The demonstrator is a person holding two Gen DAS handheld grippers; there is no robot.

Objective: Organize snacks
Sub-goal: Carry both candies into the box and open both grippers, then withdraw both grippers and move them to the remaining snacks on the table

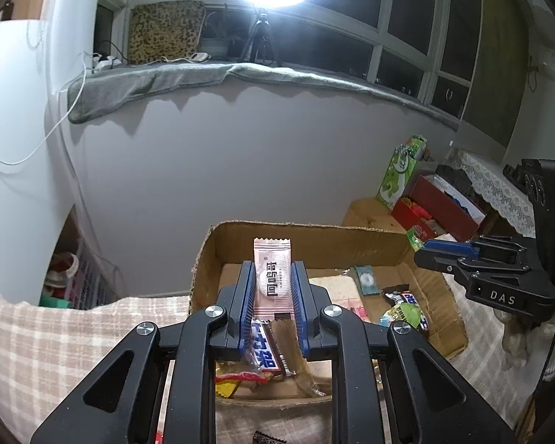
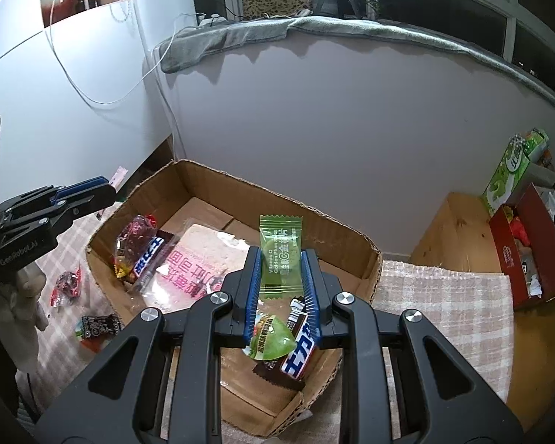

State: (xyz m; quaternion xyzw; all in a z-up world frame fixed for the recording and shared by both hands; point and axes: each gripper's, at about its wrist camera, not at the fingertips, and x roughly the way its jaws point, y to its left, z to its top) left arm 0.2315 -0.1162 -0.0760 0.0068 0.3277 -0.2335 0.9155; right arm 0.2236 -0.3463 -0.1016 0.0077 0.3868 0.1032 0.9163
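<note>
My left gripper [image 1: 272, 270] is shut on a pink snack sachet [image 1: 272, 277], held upright over the open cardboard box [image 1: 307, 235]. My right gripper [image 2: 280, 259] is shut on a green candy sachet [image 2: 279, 255], above the same box [image 2: 218, 181]. Inside the box lie chocolate bars [image 2: 298, 351], a green wedge-shaped packet [image 2: 272, 338], a clear bag with pink print [image 2: 196, 262] and a red-brown wrapped candy [image 2: 137, 236]. Each gripper shows at the edge of the other's view: the right one [image 1: 431, 249] and the left one [image 2: 107, 188].
The box sits on a checked cloth [image 2: 444, 296]. Two loose candies [image 2: 68, 285] [image 2: 98, 327] lie on the cloth left of the box. A red box [image 2: 529, 259] and a green carton [image 2: 507, 174] stand at the right on a wooden surface [image 2: 451, 233]. A wall rises behind.
</note>
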